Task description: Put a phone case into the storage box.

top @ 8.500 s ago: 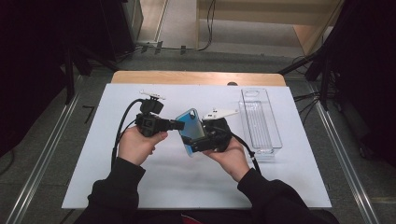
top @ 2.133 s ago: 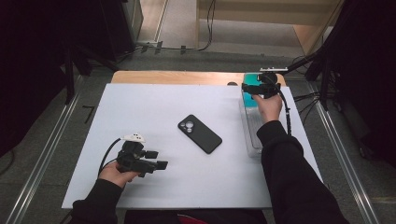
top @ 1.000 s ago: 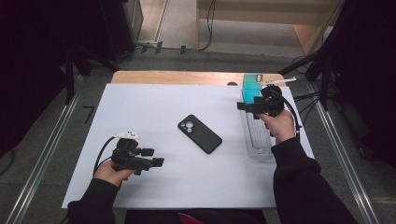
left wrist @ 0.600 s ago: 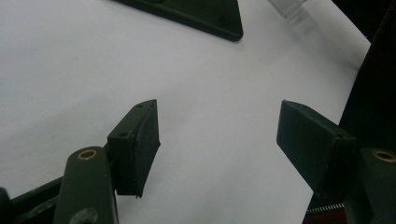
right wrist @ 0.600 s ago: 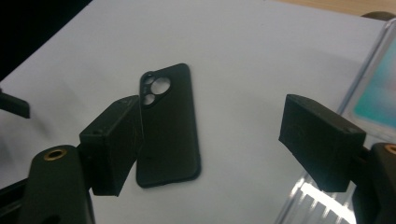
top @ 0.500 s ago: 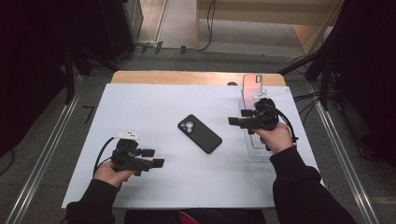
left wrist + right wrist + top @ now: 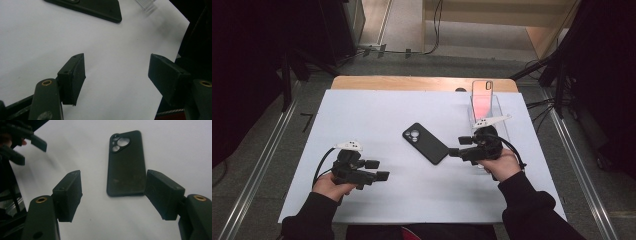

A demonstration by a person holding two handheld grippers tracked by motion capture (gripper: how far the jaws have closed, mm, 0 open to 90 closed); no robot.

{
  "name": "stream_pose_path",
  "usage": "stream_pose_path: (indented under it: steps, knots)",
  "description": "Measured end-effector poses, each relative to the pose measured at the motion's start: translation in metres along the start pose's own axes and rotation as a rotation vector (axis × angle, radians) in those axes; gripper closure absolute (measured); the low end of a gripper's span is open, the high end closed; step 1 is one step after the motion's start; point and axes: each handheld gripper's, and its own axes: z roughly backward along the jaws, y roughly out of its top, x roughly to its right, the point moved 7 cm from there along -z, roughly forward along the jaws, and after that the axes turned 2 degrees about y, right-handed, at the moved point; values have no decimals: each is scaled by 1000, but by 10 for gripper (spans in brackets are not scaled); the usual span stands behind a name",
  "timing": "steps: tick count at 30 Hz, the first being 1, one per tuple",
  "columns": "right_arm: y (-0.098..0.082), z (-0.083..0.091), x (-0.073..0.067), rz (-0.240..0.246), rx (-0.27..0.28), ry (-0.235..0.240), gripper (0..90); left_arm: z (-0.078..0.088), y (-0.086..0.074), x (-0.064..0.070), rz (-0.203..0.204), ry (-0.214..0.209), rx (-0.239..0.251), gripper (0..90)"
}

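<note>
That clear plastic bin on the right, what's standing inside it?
A phone stands upright at the far end of the clear plastic bin, its pinkish face showing. The right gripper and hand cover the bin's near end.

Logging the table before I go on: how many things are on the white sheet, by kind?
Black phone case: 1
Clear bin: 1
Phone, standing in the bin: 1
Total: 3
</note>
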Motion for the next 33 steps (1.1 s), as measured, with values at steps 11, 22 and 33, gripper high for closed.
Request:
stream_pose_path:
  steps: [11,22,33]
  knots:
    - [-33,-4,-16,71,-43,31,279,4,-3,4,-1,-10,20,294]
    - [-59,-3,-26,117,-64,56,272,3,-6,5,-9,-12,25,294]
    - [-85,5,-27,117,-99,56,260,4,-10,5,-1,-7,37,269]
